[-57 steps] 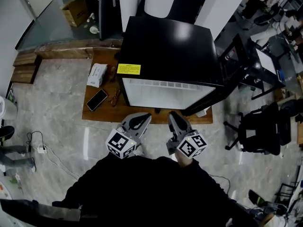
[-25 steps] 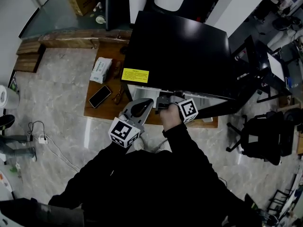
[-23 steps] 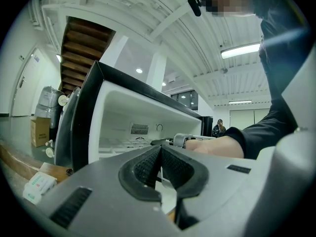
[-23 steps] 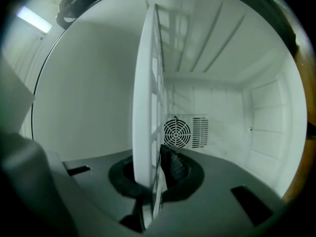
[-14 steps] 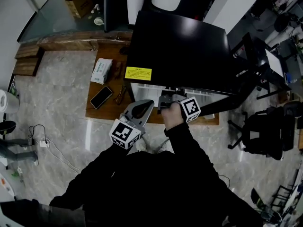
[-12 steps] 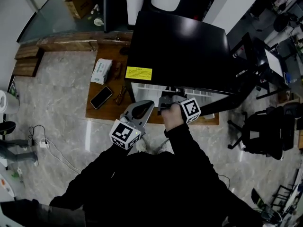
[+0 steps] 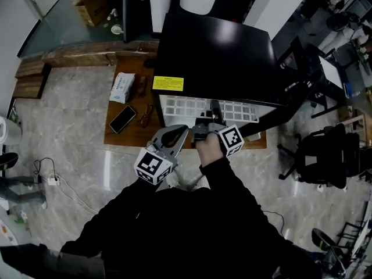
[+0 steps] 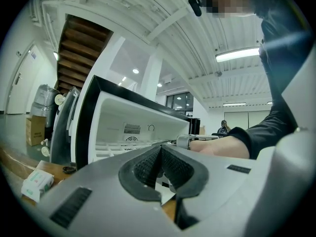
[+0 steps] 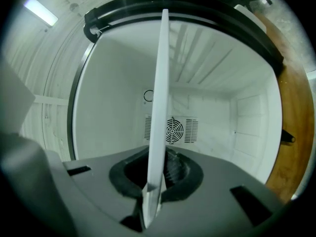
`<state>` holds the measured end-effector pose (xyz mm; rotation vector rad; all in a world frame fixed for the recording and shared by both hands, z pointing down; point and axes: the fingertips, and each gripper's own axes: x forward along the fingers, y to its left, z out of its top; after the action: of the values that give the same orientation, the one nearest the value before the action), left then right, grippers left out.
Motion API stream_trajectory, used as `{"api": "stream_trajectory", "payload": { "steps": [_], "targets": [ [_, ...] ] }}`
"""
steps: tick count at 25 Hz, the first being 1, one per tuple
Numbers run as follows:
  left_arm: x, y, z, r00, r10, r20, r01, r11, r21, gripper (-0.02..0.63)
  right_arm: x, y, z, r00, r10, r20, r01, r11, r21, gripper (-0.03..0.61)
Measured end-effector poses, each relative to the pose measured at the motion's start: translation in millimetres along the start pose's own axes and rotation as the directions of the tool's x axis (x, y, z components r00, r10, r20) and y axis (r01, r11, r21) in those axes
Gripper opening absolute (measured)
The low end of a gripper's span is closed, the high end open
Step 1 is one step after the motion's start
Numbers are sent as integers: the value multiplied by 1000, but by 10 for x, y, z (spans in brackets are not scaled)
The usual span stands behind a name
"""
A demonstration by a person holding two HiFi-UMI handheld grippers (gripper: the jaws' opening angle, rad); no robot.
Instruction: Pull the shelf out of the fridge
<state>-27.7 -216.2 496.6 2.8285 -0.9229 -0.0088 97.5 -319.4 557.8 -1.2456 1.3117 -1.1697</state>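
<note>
A black mini fridge (image 7: 215, 57) stands open on a low wooden platform (image 7: 125, 137). Its white grid shelf (image 7: 192, 108) sticks partway out of the front. My right gripper (image 7: 210, 120) is shut on the shelf's front edge. In the right gripper view the shelf (image 9: 160, 93) shows edge-on as a thin white plate clamped in my right gripper (image 9: 154, 184), with the white fridge interior (image 9: 217, 112) behind. My left gripper (image 7: 176, 135) hovers just left of the right one, shut with nothing in it. In its own view, my left gripper (image 8: 160, 166) has its pads pressed together.
A phone (image 7: 122, 119), glasses (image 7: 143, 115) and a tissue pack (image 7: 121, 86) lie on the platform left of the fridge. The fridge door (image 7: 279, 112) swings open to the right. An office chair (image 7: 322, 153) stands further right. A cable (image 7: 49, 179) trails on the marble floor.
The right gripper reached into the fridge and closed on the shelf's edge. It has since drawn back toward me, and the shelf now shows outside the fridge front. The left gripper stayed put.
</note>
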Motion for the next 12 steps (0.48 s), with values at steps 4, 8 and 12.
{"api": "stream_trajectory", "payload": {
  "steps": [4,8,12],
  "targets": [
    [-60,-156,0,1000,12,4,-12,1000,8,6,-184,10,4,1000,-2,-21,2,1000,-3,29],
    [-137,-296,-21,999,39,9,-39,999,16,6,-345,15,-13,999,-5,-43,5,1000,-2,29],
    [-216,-435,-42,998,68,12,-68,998,17,6,-492,38,-29,998,8,-64,-7,1000,4,29]
  ]
}}
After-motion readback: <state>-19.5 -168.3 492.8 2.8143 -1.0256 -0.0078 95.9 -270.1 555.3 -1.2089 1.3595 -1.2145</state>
